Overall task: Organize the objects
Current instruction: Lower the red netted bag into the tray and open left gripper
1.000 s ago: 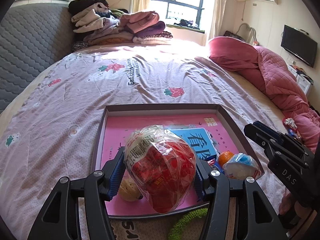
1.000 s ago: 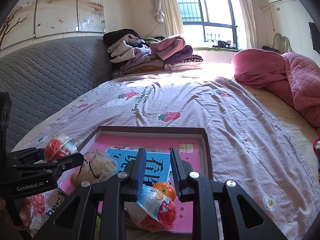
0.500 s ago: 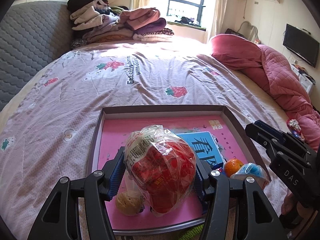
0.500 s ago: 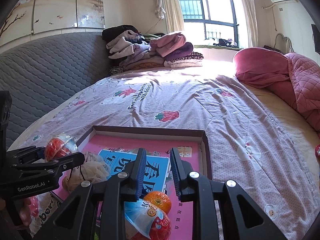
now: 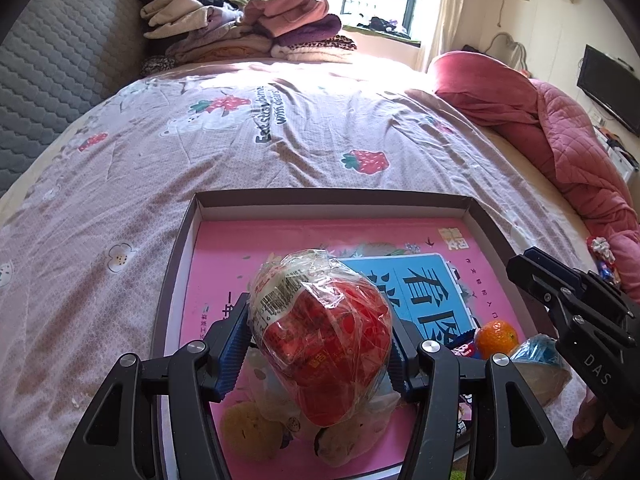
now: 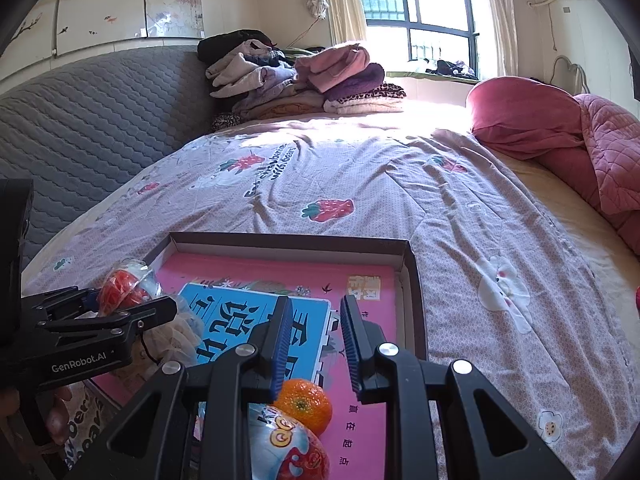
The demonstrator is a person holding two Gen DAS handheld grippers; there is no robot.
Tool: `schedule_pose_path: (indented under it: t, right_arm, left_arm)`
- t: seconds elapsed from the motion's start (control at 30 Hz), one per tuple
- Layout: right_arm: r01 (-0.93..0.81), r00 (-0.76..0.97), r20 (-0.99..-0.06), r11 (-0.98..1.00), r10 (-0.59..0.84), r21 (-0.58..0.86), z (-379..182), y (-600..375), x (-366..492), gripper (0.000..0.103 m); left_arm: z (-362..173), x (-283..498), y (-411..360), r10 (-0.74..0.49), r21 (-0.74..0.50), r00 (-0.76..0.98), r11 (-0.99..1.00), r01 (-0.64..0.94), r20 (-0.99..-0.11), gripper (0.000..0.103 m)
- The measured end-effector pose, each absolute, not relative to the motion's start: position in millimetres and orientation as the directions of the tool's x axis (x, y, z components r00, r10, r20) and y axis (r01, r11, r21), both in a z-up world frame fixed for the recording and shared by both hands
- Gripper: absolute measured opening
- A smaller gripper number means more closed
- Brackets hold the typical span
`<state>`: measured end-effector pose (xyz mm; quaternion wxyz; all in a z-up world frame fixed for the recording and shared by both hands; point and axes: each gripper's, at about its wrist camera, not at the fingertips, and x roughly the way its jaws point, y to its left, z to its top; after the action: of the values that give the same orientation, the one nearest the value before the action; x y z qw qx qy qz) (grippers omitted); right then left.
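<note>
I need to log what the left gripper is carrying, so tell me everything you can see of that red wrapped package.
The red package is a rounded lump in crinkled clear plastic film, with a white printed barcode label near its top. It looks soft and glossy. The left gripper clamps it, blue ribbed jaws pressing both sides, holding it above the pink book inside the shallow cardboard box. From the right wrist view it shows beside that gripper's arm.

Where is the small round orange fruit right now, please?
The small round orange fruit lies in the shallow box on the pink sheet, just below the right gripper.
</note>
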<state>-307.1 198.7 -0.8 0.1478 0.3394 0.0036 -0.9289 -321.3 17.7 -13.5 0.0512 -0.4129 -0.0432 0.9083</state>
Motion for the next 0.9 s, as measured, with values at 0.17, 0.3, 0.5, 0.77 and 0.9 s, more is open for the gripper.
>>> schedule_pose_path:
  t: [0.17,0.3,0.5,0.77,0.9]
  right_arm:
    - [0.279,-0.706,-0.653,-0.955,-0.275,0.100,-8.8,200.4,-307.7,0.026]
    - [0.282,-0.701,-0.654,-0.953,-0.283,0.110,-10.7,200.8,-309.3,0.026]
    - [0.271,-0.697,-0.659,-0.954,-0.284,0.124,-12.6,204.2,-312.4,0.026]
    - [0.269,-0.701,-0.654,-0.955,-0.285,0.129,-12.3,204.5,-312.1,0.026]
    - [0.271,-0.701,-0.652,-0.954,-0.288,0.130,-11.3,204.3,-311.3,0.026]
  left_arm:
    - [-21.8,-326.2,15.0,0.113,-0.113,-0.637,-0.993,-0.041,-0.762,0.060]
    - [-26.5,-328.1,12.9,0.109,-0.114,-0.629,-0.993,-0.033,-0.770,0.060]
    - [-29.8,-331.2,13.0,0.102,-0.109,-0.624,-0.994,-0.028,-0.775,0.061]
    - [-31.8,-333.1,12.0,0.096,-0.106,-0.615,-0.994,-0.020,-0.783,0.063]
    - [-30.8,-331.1,12.1,0.091,-0.100,-0.615,-0.995,-0.019,-0.784,0.067]
